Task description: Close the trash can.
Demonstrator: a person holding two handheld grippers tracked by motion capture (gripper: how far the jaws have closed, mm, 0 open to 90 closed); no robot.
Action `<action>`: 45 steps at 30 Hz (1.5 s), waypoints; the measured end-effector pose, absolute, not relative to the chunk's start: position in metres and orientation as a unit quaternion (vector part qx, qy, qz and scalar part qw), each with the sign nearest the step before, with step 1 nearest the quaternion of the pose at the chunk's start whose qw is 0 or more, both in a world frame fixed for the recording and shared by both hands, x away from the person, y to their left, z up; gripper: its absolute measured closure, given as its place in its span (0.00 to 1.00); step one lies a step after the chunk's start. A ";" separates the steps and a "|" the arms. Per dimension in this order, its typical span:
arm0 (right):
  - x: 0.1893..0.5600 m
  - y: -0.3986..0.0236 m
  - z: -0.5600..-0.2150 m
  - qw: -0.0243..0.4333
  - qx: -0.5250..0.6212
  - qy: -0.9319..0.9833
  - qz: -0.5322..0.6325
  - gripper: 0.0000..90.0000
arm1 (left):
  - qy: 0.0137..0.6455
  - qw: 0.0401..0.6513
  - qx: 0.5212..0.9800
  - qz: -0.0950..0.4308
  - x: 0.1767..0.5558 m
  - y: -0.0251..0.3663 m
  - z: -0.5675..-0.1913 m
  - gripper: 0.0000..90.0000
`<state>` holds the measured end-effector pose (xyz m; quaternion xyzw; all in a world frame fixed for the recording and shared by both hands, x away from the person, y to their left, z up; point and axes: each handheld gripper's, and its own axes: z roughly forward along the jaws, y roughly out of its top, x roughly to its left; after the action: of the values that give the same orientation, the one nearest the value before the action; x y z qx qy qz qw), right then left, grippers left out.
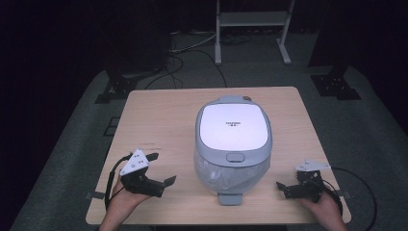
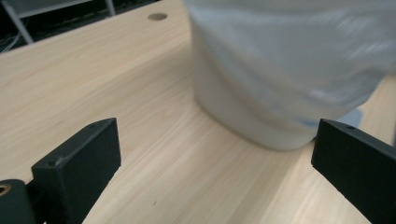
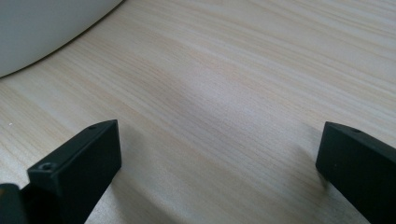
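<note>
Now: rice cooker (image 1: 233, 144) mid-surface (image 1: 159, 115), lid down | left hand-held gripper (image 1: 163, 185) jaws wide, empty | right hand-held gripper (image 1: 281, 187) jaws wide, empty | cooker untouched, all work ahead

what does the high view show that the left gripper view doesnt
High view alone: the rice cooker's closed white lid with its latch button, both hands holding the left gripper and right gripper, and the metal stand beyond the table. Left gripper view alone: a close look at the cooker's plastic-wrapped lower wall between its open jaws. Both: the cooker on the wooden table.
</note>
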<state>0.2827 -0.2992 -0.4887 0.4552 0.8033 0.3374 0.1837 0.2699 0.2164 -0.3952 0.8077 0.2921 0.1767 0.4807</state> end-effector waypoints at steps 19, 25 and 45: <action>0.283 -0.299 -0.489 0.183 0.456 0.803 0.338 0.00 | 0.349 0.414 0.825 0.161 0.278 0.236 -0.450 0.00; 0.283 -0.299 -0.489 0.183 0.456 0.803 0.338 0.00 | 0.356 0.385 0.840 0.145 0.282 0.237 -0.464 0.00; 0.283 -0.299 -0.489 0.183 0.456 0.803 0.338 0.00 | 0.356 0.344 0.856 0.147 0.286 0.237 -0.481 0.00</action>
<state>0.2827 -0.2991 -0.4887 0.4557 0.8028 0.3379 0.1832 0.2855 0.2370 -0.4809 0.8563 0.3565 0.1467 0.3438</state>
